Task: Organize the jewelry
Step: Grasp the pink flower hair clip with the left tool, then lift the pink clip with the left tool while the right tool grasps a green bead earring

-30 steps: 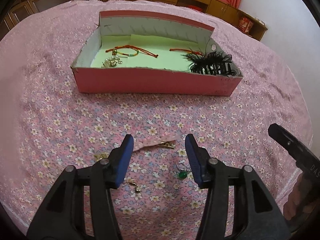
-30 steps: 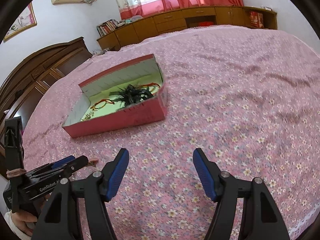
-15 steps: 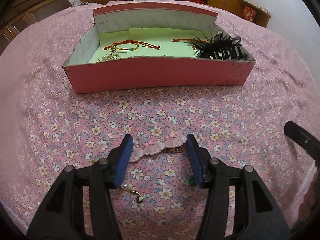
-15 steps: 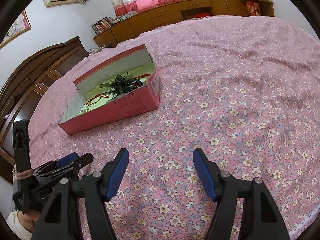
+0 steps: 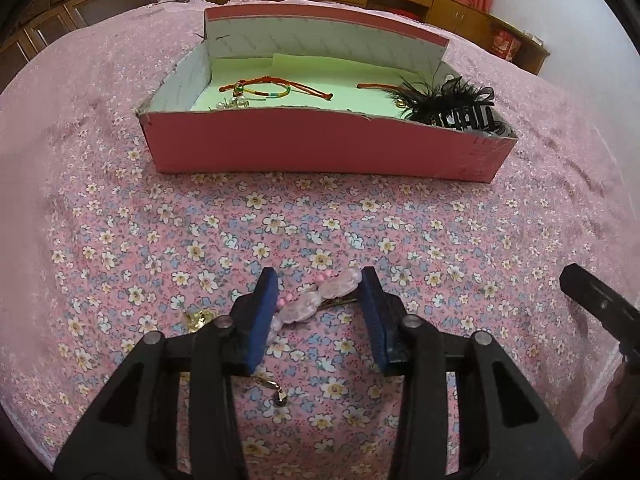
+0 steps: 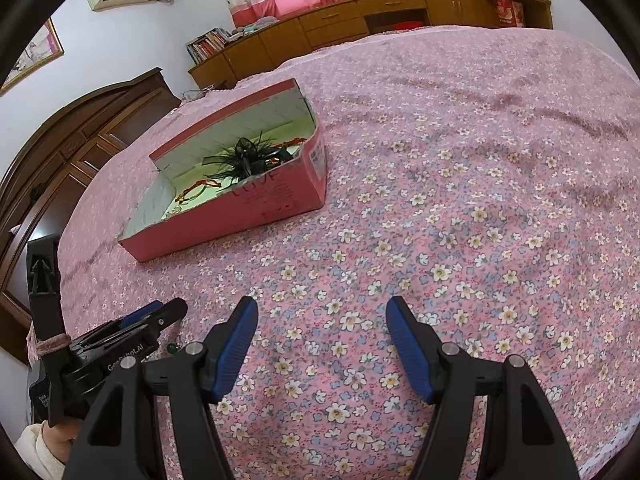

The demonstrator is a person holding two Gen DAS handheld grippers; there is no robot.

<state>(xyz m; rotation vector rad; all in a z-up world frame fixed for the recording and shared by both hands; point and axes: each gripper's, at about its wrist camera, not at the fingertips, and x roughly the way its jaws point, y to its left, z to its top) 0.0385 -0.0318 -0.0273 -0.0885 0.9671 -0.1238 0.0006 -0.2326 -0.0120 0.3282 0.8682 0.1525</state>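
A pink bead hair clip (image 5: 320, 298) lies on the flowered bedspread, between the blue pads of my left gripper (image 5: 319, 312), whose jaws stand open around it, touching or nearly so. A pink box (image 5: 328, 148) with a green floor holds red cord bracelets (image 5: 276, 88), small metal pieces (image 5: 234, 102) and a black feather clip (image 5: 448, 106). My right gripper (image 6: 320, 344) is open and empty over the bedspread, right of the left gripper (image 6: 132, 328). The box also shows in the right wrist view (image 6: 248, 204).
A small gold piece (image 5: 198, 316) lies left of the left gripper's pads, and a gold clasp (image 5: 280, 398) lies under it. A green bead (image 6: 171, 347) lies by the left gripper. Wooden cabinets (image 6: 360, 16) line the far wall.
My left gripper has moved forward and down so the bead hair clip now sits between its pads, and the jaws have narrowed. The right gripper has dipped slightly and stays open.
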